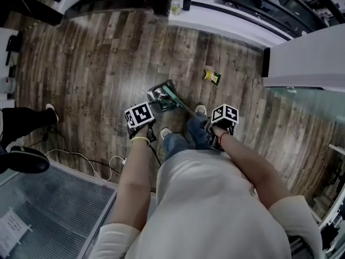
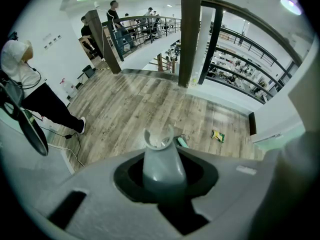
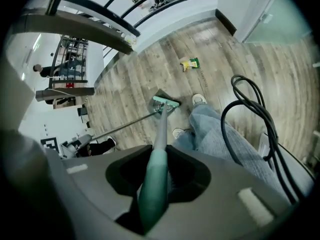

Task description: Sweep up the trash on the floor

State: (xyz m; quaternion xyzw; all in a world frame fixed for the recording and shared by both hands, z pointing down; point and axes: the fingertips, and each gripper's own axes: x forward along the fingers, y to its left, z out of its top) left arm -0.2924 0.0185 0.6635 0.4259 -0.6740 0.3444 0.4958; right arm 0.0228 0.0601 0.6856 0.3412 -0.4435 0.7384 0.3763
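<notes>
No legible text, no readable signs

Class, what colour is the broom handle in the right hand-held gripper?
The broom handle is teal green; right gripper view.

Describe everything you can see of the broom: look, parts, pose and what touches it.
The broom has a thick teal plastic-looking grip, a thin shaft and a small teal head. It slants down from the right hand-held gripper, whose jaws are closed on the grip, to the wooden floor, where its head rests beside the dustpan, near the person's shoes.
</notes>
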